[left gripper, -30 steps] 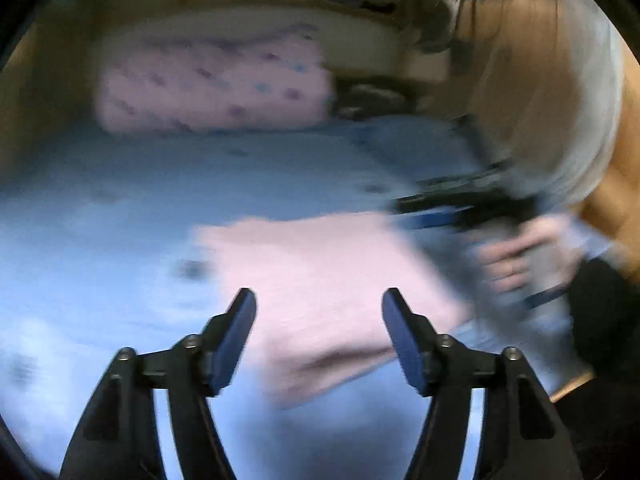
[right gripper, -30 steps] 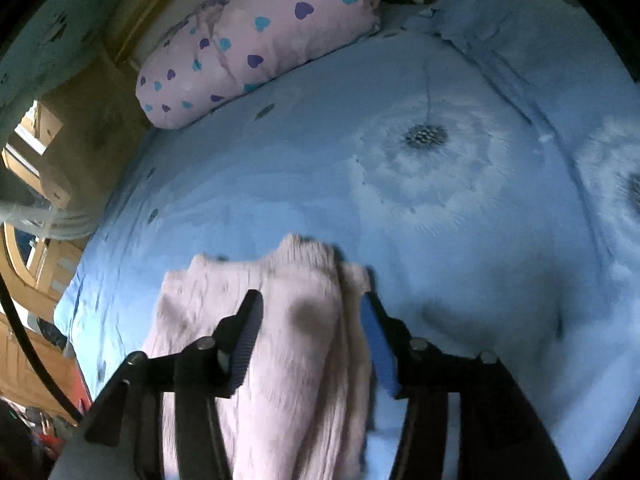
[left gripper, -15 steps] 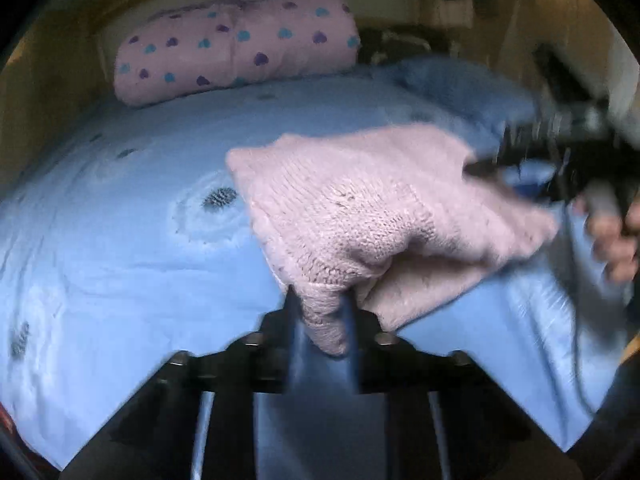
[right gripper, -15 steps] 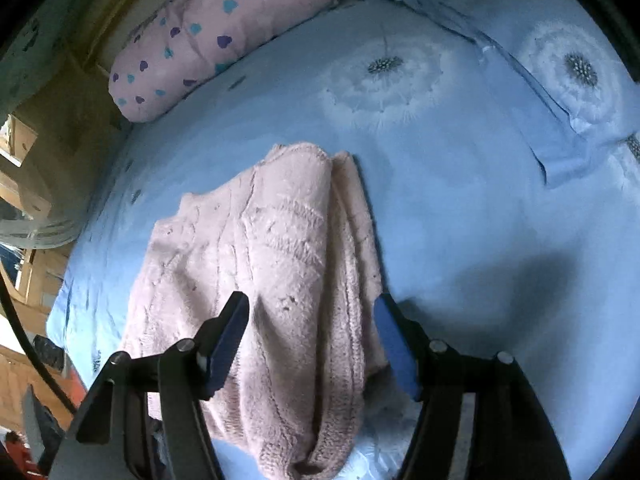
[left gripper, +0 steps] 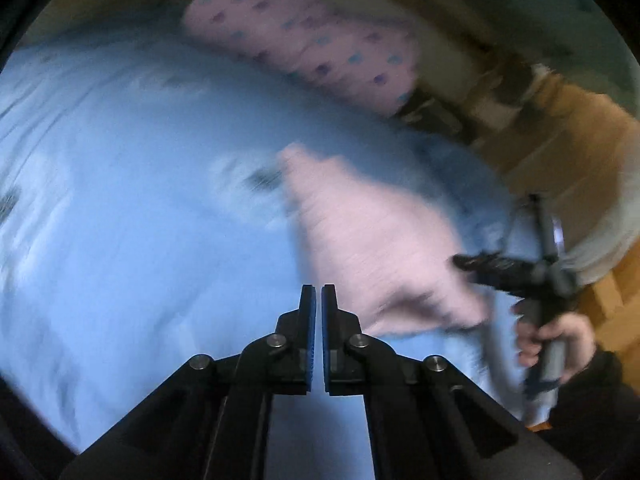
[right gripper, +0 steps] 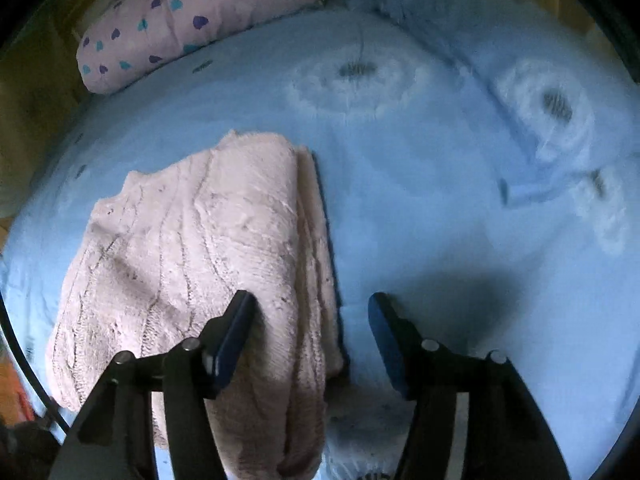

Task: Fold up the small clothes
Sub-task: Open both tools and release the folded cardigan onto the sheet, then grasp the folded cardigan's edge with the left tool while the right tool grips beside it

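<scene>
One garment: pink knit sweater (right gripper: 208, 264) is lying folded on the blue bedsheet (right gripper: 440, 220), near side of the bed, well short of the heart-print pillow (right gripper: 192, 16).
Change: half a second ago the left gripper (left gripper: 319, 300) was pinching a sweater corner; now it is letting go, knit lying flat to its right.
Left tongs: fingers nearly touching, gripping nothing, hanging over bare sheet; view is smearing with motion.
Right tongs: right gripper (right gripper: 312, 320) is sitting wide open, straddling the sweater's right edge, clamping nothing.
Right hand (left gripper: 560, 340): is gripping the tool handle.
</scene>
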Demonstrator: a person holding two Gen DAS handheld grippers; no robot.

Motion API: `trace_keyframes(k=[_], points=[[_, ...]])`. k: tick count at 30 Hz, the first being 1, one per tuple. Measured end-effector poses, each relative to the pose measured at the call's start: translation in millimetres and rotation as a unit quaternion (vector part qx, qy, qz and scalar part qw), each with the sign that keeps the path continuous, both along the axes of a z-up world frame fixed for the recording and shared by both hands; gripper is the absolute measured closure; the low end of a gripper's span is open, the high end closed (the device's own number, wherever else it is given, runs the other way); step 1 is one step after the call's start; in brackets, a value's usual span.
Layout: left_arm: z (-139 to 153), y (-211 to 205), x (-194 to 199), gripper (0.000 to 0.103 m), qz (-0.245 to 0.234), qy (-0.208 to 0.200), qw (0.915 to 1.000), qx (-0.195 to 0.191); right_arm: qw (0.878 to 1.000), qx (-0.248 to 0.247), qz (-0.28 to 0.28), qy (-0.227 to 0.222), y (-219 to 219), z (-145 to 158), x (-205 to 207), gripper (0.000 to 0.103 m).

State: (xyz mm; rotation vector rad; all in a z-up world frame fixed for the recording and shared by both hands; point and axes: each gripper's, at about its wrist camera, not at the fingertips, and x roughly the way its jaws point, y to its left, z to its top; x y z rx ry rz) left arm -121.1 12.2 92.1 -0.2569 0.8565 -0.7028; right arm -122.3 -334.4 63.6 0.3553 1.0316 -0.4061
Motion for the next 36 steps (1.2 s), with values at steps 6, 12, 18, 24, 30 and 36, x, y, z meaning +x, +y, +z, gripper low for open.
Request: trace_keyframes(k=[6, 12, 18, 24, 30, 36], points=[[16.4, -60.8, 15.2, 0.103, -0.122, -0.061, 0.9906, 0.006, 0.991, -0.078, 0.063, -0.094, 65.9, 55.0, -16.3, 0.041], [-49.0, -71.4, 24.5, 0.103, -0.124, 0.089, 0.9838, 0.095, 0.986, -0.075, 0.145, 0.02, 119.1, -15.0, -10.3, 0.053], [-14.7, -42.0, 17.2, 0.103, -0.096, 0.047, 0.9929, 0.053, 0.984, -0.086, 0.155, -0.015, 112.5, 2.2, -23.9, 0.053], [-0.7, -11.3, 42.0, 0.103, -0.083, 0.049, 0.9937, -0.057, 0.988, -0.038, 0.116, -0.099, 82.7, 31.3, -36.4, 0.051], [-40.3, -56.7, 51.9, 0.103, -0.104, 0.066, 0.9894, 0.078, 0.986, -0.047, 0.159, -0.021, 101.8, -7.9, -4.7, 0.051], [-32.1, -36.5, 53.0, 0.103, -0.08, 0.089, 0.9898, 0.077, 0.99, -0.048, 0.125, -0.05, 65.1, 17.2, -3.6, 0.047]])
